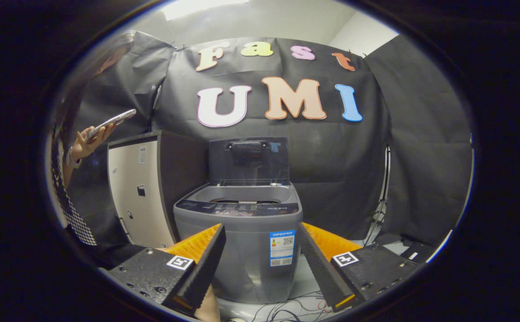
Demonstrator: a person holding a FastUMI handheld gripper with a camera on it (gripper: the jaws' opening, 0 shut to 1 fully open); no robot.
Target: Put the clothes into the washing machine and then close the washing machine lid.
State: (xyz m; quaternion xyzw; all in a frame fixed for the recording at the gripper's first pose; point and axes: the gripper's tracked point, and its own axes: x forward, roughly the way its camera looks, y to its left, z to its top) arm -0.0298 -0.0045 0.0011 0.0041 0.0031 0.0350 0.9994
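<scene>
Black-draped booth: washing machine (238,232) with lid (248,160) raised; gripper (260,250) fingers spread wide, holding nothing (no clothes seen). Loading and lid-closing apparently both remain.

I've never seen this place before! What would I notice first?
First the grey washing machine straight ahead, just beyond the open gripper, with its dark lid standing up. Beside the washer stands a white cabinet, and past that a person's hand holds up a phone.
</scene>
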